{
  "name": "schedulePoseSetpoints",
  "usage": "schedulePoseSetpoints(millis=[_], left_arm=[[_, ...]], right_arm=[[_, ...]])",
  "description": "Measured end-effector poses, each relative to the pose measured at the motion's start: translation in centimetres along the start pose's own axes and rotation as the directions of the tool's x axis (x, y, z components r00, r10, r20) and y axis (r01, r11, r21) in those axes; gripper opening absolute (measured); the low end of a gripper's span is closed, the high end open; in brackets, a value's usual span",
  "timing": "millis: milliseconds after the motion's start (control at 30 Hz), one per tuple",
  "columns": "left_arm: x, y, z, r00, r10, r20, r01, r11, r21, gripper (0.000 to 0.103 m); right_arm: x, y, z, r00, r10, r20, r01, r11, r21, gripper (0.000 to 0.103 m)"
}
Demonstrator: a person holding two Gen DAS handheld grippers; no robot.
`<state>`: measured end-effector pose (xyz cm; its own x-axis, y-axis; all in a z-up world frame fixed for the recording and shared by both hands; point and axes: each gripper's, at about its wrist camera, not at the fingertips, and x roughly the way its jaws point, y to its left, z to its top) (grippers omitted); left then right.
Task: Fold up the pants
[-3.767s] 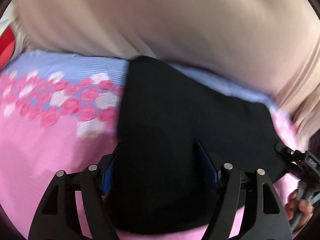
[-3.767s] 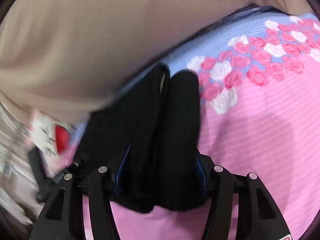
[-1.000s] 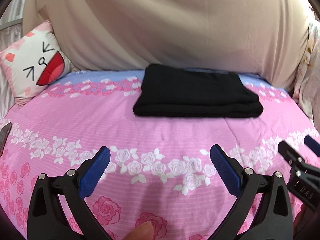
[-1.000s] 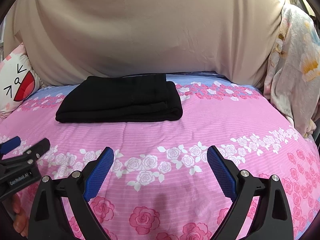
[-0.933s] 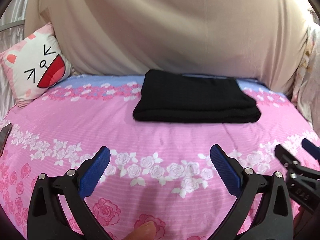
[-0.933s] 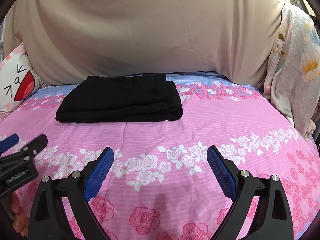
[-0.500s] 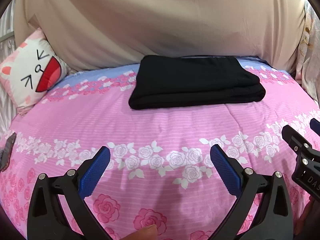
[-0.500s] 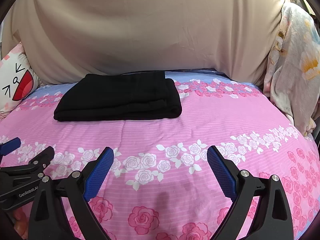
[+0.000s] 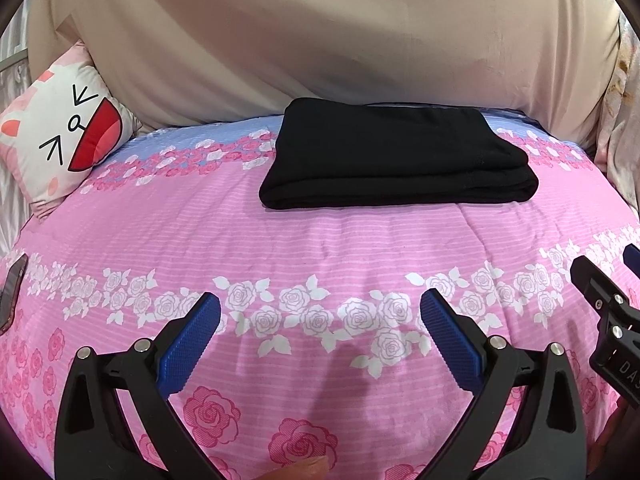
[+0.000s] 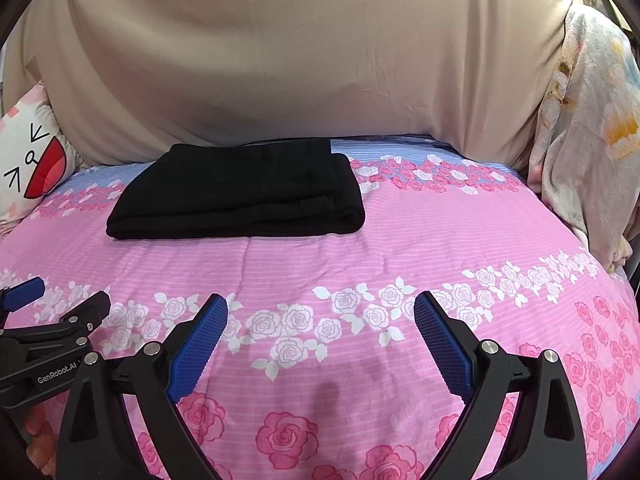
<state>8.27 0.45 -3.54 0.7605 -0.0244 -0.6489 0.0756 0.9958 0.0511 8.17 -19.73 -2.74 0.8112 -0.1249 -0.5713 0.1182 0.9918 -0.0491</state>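
The black pants (image 9: 396, 156) lie folded into a flat rectangle at the far side of the pink rose bedspread (image 9: 320, 248), close to the beige backrest. They also show in the right wrist view (image 10: 240, 192). My left gripper (image 9: 320, 316) is open and empty, well short of the pants, over the band of white roses. My right gripper (image 10: 320, 316) is open and empty too, the same distance back. Each gripper shows at the edge of the other's view, the right gripper (image 9: 604, 292) and the left gripper (image 10: 56, 300).
A cat-face cushion (image 9: 60, 140) leans at the far left. A beige cover (image 10: 300, 60) rises behind the bed. A flowered cloth (image 10: 588, 140) hangs at the right. A dark phone-like object (image 9: 10, 296) lies at the bed's left edge.
Both grippers held the black pants 3.8 s ago, then let go and drew back. Over the last second the left gripper tilted slightly; the pants stay still.
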Motion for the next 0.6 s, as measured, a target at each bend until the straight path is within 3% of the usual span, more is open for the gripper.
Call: schedulePoseSetpoints(millis=[400,600], left_arm=[[0.16,0.09,-0.08,1.0,-0.014,-0.001,0.014,1.0,-0.01,0.098],[-0.2,0.27,-0.1,1.0,0.024,0.02,-0.024,0.999,-0.022,0.098]], right_arm=[[0.01,0.04,0.01,1.0,0.0,-0.001,0.0,1.0,0.0,0.092],[0.05,0.03,0.01,1.0,0.0,-0.002,0.0,1.0,-0.001,0.093]])
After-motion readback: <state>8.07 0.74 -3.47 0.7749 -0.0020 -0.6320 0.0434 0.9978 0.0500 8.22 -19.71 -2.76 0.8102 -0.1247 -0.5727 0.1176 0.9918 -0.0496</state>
